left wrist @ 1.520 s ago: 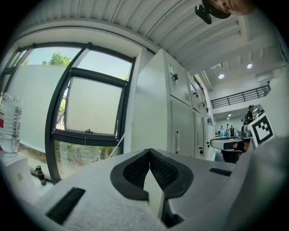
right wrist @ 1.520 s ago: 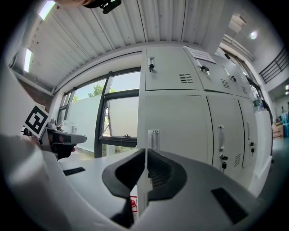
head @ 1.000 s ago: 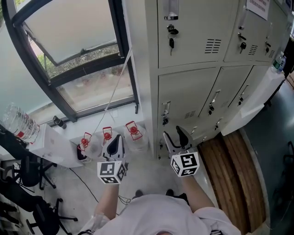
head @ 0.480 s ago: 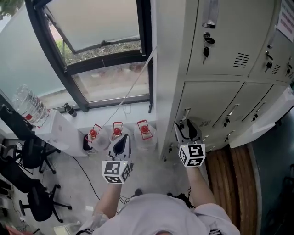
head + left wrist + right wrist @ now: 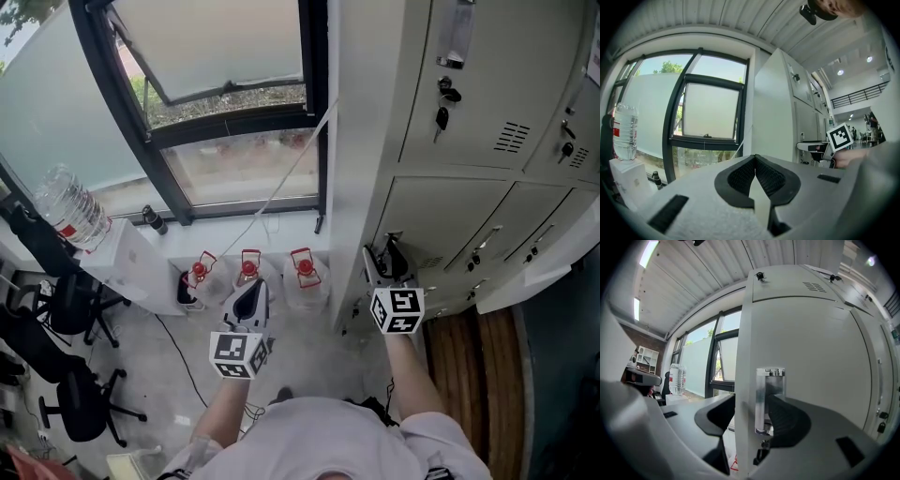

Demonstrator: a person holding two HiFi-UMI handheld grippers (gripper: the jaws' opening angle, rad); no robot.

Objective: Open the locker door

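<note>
Grey floor [image 5: 314, 349], lockers [image 5: 375, 141], three red-capped jugs [image 5: 249, 271]

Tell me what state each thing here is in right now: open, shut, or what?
Left hand-held gripper: shut, empty.
Right hand-held gripper: open, one jaw on either side of the door handle.
Door handle: between those jaws, not clamped.
Locker door: shut.
Key: hanging in the upper locker's lock.
Window: tilted open.
</note>
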